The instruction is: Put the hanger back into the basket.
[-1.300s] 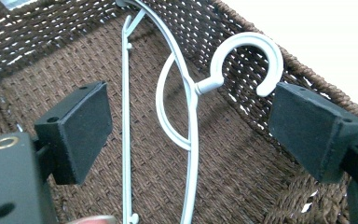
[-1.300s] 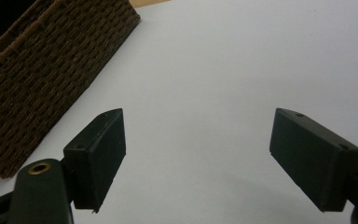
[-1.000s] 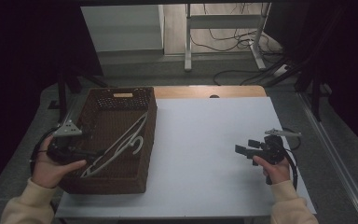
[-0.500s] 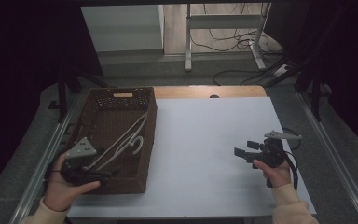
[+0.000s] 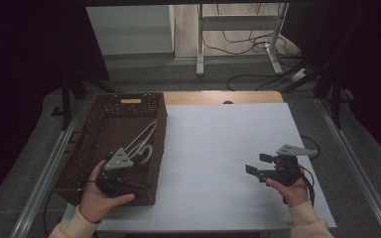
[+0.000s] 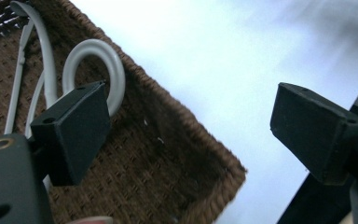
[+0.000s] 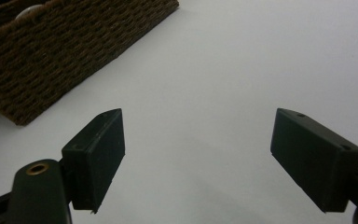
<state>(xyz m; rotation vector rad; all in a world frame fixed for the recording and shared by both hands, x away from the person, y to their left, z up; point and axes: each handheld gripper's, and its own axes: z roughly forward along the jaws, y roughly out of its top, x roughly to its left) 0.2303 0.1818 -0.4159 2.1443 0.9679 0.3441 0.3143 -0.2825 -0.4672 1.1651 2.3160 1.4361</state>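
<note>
Two spread claws, left claw point(image 5: 138, 187) over woven wicker basket point(image 5: 104, 129) with smooth curved white hanger point(image 5: 141, 144)

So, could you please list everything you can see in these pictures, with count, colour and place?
wicker basket: one, dark brown, on the left part of the table.
clothes hangers: white; at least two by the look of it, exact count unclear; lying inside the basket, hooks toward its near right corner.
table: one, white top with a wooden strip along the far edge.
metal stand: one, pale grey, on the floor beyond the table.
cables: several, dark, on the floor around the stand.
left hand-held gripper: one, black with a grey plate, open, over the basket's near right corner.
right hand-held gripper: one, black with a grey plate, open, above the bare table at the right.
</note>
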